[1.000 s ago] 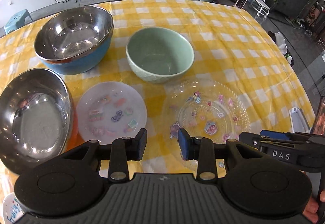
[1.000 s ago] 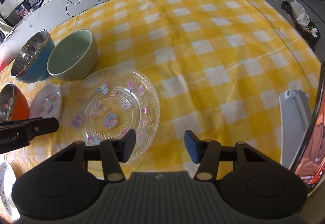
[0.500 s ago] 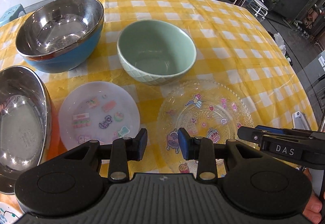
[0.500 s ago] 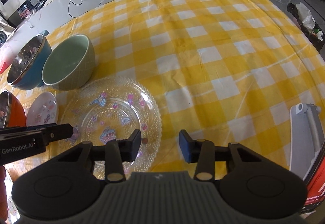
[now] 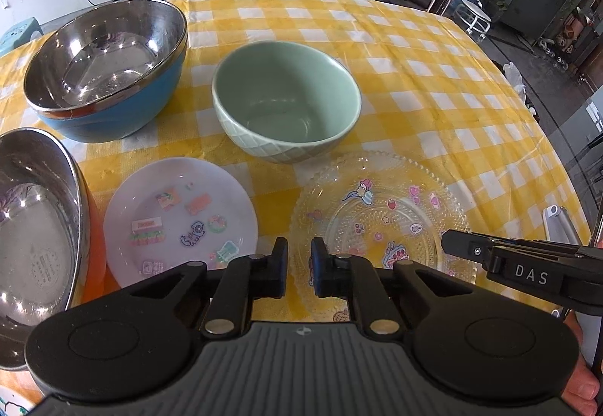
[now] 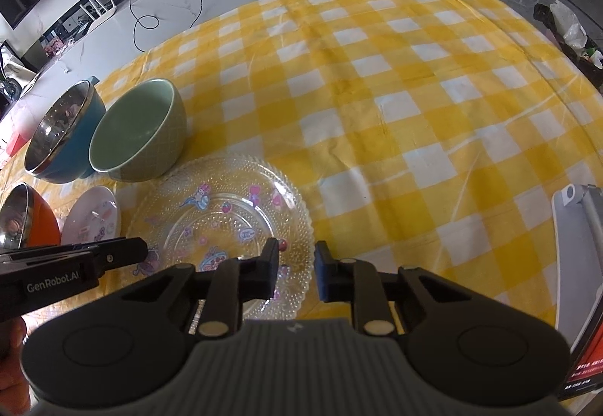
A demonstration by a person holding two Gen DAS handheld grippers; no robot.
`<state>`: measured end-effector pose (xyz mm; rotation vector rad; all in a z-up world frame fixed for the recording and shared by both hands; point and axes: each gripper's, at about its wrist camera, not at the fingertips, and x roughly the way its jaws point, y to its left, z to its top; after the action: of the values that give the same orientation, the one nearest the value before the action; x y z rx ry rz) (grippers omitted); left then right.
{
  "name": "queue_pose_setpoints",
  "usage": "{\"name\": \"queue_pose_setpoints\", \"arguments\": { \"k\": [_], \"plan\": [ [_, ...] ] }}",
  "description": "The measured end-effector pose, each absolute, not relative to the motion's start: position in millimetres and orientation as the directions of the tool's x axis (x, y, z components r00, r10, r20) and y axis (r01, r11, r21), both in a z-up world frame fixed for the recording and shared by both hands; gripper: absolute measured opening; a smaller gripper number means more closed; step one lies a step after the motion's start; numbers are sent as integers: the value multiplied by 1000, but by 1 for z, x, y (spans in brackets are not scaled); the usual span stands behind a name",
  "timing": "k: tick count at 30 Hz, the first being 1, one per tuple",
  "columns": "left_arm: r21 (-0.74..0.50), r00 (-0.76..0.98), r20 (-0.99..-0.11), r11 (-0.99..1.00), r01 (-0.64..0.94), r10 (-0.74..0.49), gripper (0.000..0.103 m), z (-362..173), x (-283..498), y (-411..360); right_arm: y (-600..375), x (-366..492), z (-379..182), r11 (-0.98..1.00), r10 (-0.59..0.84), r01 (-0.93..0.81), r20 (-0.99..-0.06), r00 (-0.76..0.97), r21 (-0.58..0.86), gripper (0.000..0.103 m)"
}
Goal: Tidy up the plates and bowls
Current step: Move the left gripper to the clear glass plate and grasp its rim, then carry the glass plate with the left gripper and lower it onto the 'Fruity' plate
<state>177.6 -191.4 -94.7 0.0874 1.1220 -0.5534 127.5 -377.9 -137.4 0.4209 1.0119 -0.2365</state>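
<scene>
Left hand-held gripper (image 5: 298, 267): jaws closing, nothing between them, hovering over near rim of glass plate (image 5: 380, 224). Right hand-held gripper (image 6: 296, 271): jaws closing astride plate's right rim, grip not confirmed. White plate (image 5: 181, 220) just left, unstacked. Orange bowl (image 5: 34, 239) far left. Beyond: green bowl (image 5: 286, 110), blue bowl (image 5: 107, 65), separate. Judgement: sorting barely begun. Yellow checked worktop (image 6: 414, 95) beyond bare; no obstruction.
</scene>
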Motion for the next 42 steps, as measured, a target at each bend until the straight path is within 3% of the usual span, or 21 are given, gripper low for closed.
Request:
{"name": "queue_pose_setpoints", "arguments": {
  "k": [14, 42],
  "plan": [
    [-251, 317, -863, 879, 406, -393, 13, -88, 135, -157, -361, 87, -126, 893, 36, 366, -852, 523, 262, 12],
    [-288, 445, -833, 945, 155, -327, 13, -67, 57, 11, -219, 37, -125, 905, 186, 242, -838, 512, 349, 11]
  ]
}}
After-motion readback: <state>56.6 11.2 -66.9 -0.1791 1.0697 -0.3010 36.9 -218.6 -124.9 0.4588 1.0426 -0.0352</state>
